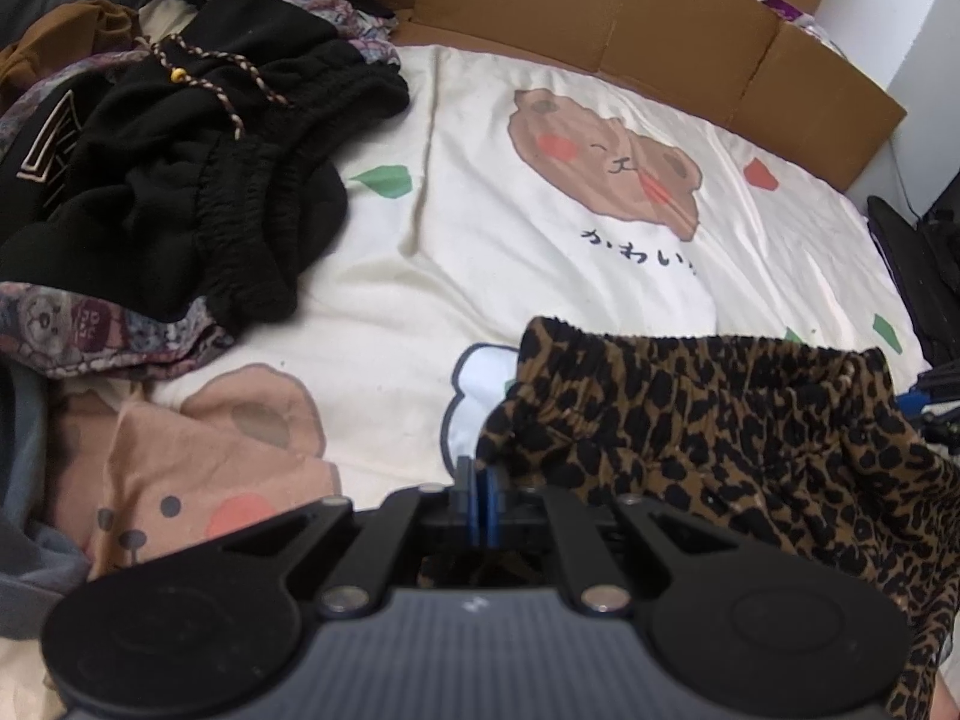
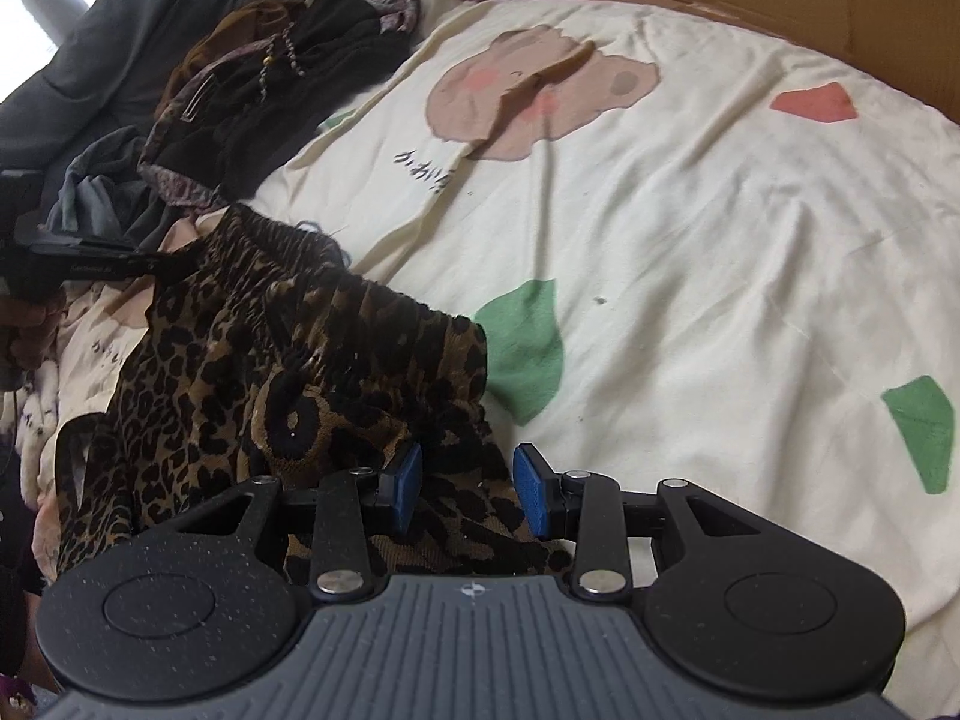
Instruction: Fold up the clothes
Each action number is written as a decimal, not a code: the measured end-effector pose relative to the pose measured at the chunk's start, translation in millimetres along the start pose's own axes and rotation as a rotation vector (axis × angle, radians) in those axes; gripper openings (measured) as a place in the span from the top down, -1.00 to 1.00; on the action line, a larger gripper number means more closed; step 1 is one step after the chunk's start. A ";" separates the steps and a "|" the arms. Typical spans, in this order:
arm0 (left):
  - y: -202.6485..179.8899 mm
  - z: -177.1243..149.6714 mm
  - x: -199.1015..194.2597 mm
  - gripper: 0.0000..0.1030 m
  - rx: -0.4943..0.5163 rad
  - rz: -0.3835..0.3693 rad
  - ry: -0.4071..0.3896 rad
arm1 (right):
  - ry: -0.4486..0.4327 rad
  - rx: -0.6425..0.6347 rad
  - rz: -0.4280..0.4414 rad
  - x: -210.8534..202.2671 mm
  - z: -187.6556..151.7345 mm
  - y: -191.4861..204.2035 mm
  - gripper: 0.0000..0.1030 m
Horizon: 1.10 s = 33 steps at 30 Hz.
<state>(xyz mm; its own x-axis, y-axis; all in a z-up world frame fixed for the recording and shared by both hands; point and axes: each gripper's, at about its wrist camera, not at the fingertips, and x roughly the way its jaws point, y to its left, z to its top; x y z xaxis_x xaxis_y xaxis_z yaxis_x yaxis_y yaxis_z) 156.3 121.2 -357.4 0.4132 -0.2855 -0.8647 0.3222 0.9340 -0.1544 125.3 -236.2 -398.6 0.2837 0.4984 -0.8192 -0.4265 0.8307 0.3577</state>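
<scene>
Leopard-print garment (image 1: 750, 420) nearest, on bear-print sheet (image 1: 510, 276); dark clothes pile (image 1: 198, 180) beyond. Left gripper (image 1: 480, 480) pinching garment edge; right gripper (image 2: 468, 492) spread over it.

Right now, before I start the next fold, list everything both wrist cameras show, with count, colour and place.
Leopard-print elastic-waist garment: one, brown and black, near edge of the bed, its waistband corner pinched by the left tool.
Pile of unfolded clothes: one heap, mostly black with patterned purple and brown pieces, far left of the bed.
Braided drawstring cord: one, black and tan, on top of the pile.
Cartoon-bear bedsheet: one, cream with brown bears and green and red shapes, covering the bed.
Cardboard panels: several, brown, standing along the bed's far edge.
Left tool: one, black with blue pads, shut on the leopard fabric.
Right tool: one, black with blue pads, open over the leopard fabric.
</scene>
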 end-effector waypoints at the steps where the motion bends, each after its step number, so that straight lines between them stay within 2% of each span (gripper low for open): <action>1: 0.3 0.0 0.7 0.94 0.001 -0.001 0.000 | 0.006 -0.010 -0.002 3.7 0.5 1.8 0.21; 7: 1.2 -1.5 4.3 0.94 -0.006 -0.007 0.003 | 0.032 -0.059 -0.026 21.3 4.7 8.1 0.19; 10: 0.9 -1.9 6.0 0.94 -0.004 -0.008 0.005 | 0.041 -0.077 -0.037 27.6 7.0 8.8 0.09; 15: 1.5 -1.1 10.7 0.93 -0.010 -0.018 0.012 | 0.045 -0.091 -0.037 33.0 7.9 9.6 0.04; 16: 1.3 -0.9 11.5 0.93 -0.010 -0.018 0.012 | 0.042 -0.094 -0.035 33.3 7.5 10.5 0.08; 17: 0.9 -0.5 11.6 0.93 -0.009 -0.019 0.011 | 0.042 -0.099 -0.027 33.1 7.4 11.8 0.21; 18: 0.4 0.1 11.2 0.94 -0.008 -0.018 0.008 | 0.043 -0.103 -0.016 32.7 7.3 13.3 0.54; 21: -0.3 3.0 6.4 0.95 -0.008 -0.017 -0.009 | 0.034 -0.088 -0.031 26.9 8.5 12.0 0.77; 33: -5.7 23.5 -19.5 0.96 -0.012 -0.015 -0.150 | -0.120 -0.082 -0.263 -27.1 21.5 -8.4 0.92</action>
<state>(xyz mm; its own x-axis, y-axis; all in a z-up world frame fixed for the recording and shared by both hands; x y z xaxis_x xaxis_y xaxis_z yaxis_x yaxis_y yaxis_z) 166.4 116.5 -328.4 0.5317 -0.3274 -0.7811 0.3192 0.9317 -0.1732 139.6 -251.3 -369.8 0.4907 0.2986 -0.8186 -0.3916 0.9148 0.0990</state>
